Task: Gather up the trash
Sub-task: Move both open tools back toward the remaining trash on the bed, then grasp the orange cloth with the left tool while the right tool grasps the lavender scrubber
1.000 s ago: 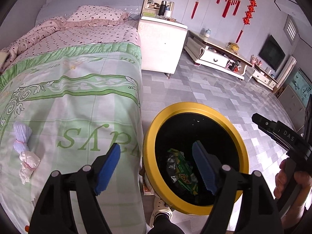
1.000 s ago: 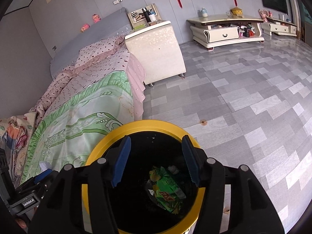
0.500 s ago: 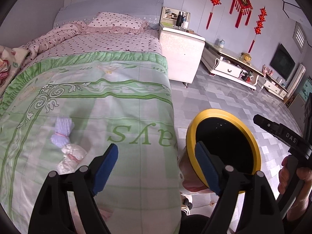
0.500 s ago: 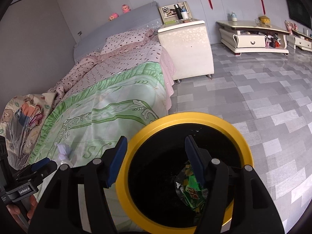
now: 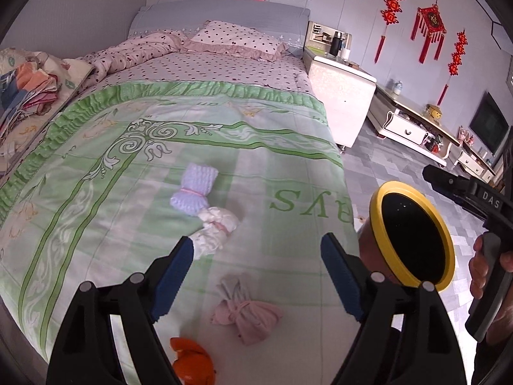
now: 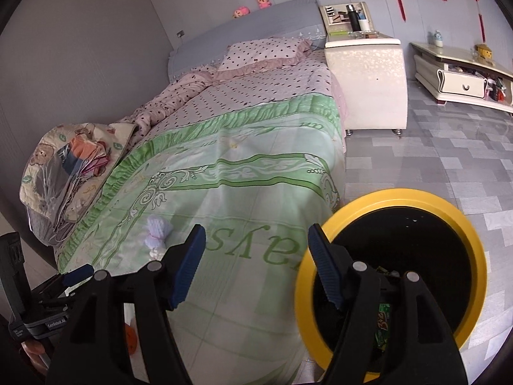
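Several small tied bundles lie on the green bedspread [image 5: 134, 192]: a pale lilac one [image 5: 194, 192], a white one [image 5: 213, 229], a pink one [image 5: 247, 314] and an orange one [image 5: 192, 362] at the near edge. My left gripper [image 5: 256, 276] hovers open above the bed, empty, with the white bundle just ahead of its left finger. A black bin with a yellow rim [image 6: 394, 276] stands on the floor by the bed's corner, with a green wrapper [image 6: 383, 327] inside. My right gripper [image 6: 256, 266] hangs over the bed's corner and the bin's rim, its jaws opening and empty.
A white nightstand [image 6: 368, 86] stands beside the bed's head, with a low TV cabinet [image 6: 461, 77] beyond it across the grey tiled floor. Folded bedding [image 6: 67, 166] is piled on the bed's far left side. A hand grips the right gripper's handle [image 5: 487, 256].
Both grippers have swung left, from over the bin toward the bed. The bin has slid to the right of both views, and more bundles have come into the left wrist view. The right jaws widened.
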`<state>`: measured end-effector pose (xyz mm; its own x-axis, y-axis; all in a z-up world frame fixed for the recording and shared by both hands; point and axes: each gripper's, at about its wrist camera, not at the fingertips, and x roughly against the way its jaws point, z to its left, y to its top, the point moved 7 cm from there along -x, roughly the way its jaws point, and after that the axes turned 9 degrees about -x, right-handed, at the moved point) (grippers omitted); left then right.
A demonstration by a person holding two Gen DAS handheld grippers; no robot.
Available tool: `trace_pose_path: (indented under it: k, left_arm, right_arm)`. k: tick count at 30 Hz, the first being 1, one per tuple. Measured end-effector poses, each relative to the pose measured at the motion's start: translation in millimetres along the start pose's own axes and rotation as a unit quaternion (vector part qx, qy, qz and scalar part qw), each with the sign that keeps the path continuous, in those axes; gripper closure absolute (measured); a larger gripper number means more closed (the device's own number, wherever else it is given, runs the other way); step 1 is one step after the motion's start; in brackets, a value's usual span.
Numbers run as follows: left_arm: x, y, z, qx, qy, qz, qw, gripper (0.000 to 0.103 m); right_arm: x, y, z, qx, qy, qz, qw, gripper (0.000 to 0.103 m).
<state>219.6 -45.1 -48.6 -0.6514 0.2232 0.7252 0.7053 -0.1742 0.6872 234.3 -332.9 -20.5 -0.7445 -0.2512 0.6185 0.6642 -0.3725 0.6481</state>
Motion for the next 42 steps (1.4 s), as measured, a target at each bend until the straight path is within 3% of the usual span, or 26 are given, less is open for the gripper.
trace_pose_path:
  k: [10,18,29,42]
  left_arm:
    - [16.4,-41.4,56.9,0.035,0.021,0.011,0.9991,0.025]
    - [15.2,-76.2,75.7,0.052,0.021,0.031,0.9979,0.025]
    - [-1.1,-120.9,79.0,0.078,-0.003,0.067,0.9947,0.025]
    - [-24.0,-143.3,60.6,0.073,-0.038,0.098,0.9918,0.025]
  right_arm:
    - [-50.3,-23.9,72.5,0.037,0.026,0.040,0.998,0.040]
    - [-96.7,-48.3,121.3,0.069,0.037,0.074,0.994,0.039]
    - [-175.6,-70.1,159.8,0.103,0.023,0.117,0.988,0.039]
    - [-253.0,-79.8,175.5,0.103,0.009,0.156,0.982,0.039]
